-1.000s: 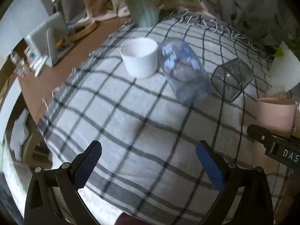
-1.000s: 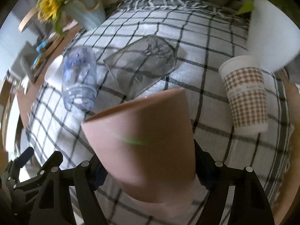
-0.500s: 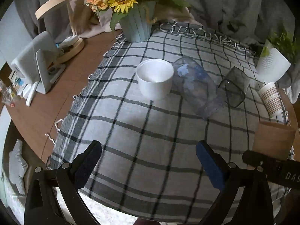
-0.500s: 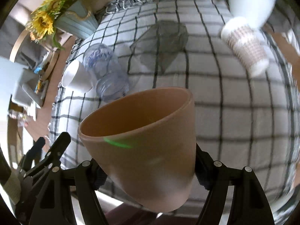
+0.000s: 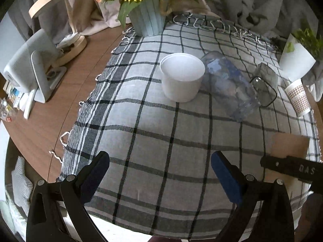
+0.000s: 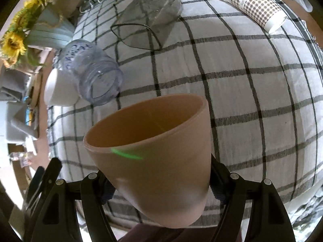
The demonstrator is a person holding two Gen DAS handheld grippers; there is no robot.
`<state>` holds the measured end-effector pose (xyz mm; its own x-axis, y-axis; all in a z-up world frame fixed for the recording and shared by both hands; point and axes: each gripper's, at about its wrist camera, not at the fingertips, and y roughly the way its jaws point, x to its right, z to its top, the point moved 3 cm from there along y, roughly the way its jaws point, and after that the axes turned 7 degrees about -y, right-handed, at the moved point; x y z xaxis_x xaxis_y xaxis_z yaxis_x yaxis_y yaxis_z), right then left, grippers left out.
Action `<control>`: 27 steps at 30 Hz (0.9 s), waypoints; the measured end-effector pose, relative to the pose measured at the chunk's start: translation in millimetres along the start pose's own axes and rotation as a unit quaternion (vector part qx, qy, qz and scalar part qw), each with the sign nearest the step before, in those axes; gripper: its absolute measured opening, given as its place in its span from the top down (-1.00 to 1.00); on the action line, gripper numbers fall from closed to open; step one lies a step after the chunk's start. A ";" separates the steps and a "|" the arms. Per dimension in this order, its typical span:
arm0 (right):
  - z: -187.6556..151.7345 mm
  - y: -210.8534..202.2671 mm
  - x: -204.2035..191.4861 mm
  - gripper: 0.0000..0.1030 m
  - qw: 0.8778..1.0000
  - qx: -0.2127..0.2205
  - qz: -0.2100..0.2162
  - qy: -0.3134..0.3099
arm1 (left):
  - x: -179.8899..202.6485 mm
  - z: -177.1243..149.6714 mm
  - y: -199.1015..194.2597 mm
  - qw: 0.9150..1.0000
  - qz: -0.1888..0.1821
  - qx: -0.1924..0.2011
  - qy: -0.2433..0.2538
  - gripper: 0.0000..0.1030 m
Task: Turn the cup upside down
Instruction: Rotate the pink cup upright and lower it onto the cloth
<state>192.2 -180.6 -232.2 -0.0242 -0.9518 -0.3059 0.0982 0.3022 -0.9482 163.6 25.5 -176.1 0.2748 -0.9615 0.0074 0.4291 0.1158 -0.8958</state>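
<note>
My right gripper (image 6: 161,183) is shut on a pink-brown cup (image 6: 153,147) and holds it above the plaid cloth (image 6: 252,92), tilted with its open mouth facing forward and up. The cup also shows in the left wrist view (image 5: 288,145) at the right edge, above the right gripper's black body. My left gripper (image 5: 159,173) is open and empty above the near part of the cloth (image 5: 141,141).
A white cup (image 5: 181,80), a clear bottle on its side (image 5: 230,86), a dark glass on its side (image 5: 264,84) and a checked paper cup (image 5: 297,96) are on the cloth. A sunflower vase (image 5: 147,20) stands at the back. A grey device (image 5: 34,66) stands left.
My right gripper has turned the cup, so its open mouth now shows and faces forward. My left gripper has drawn back, so more of the table shows.
</note>
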 end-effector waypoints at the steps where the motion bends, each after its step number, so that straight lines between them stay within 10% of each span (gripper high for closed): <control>1: 1.8 1.8 1.6 -0.46 1.000 -0.001 -0.003 0.001 | -0.7 0.1 0.6 1.000 0.001 -0.001 0.003 -0.99; 17: -5.8 -30.9 11.5 -0.62 0.998 0.051 -0.027 -0.002 | 12.6 -4.5 -21.2 1.000 -0.008 0.024 0.014 -0.99; 27: -18.9 -127.5 27.0 -0.70 0.976 0.184 -0.087 -0.083 | 80.6 -37.0 -64.6 0.993 -0.071 0.074 0.055 -0.99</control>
<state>160.2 -243.8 -121.3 0.0863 -0.9916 -0.0964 0.4577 0.1254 -0.8802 126.2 -68.7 -134.0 0.1111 -0.9911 0.0733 0.5806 0.0049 -0.8142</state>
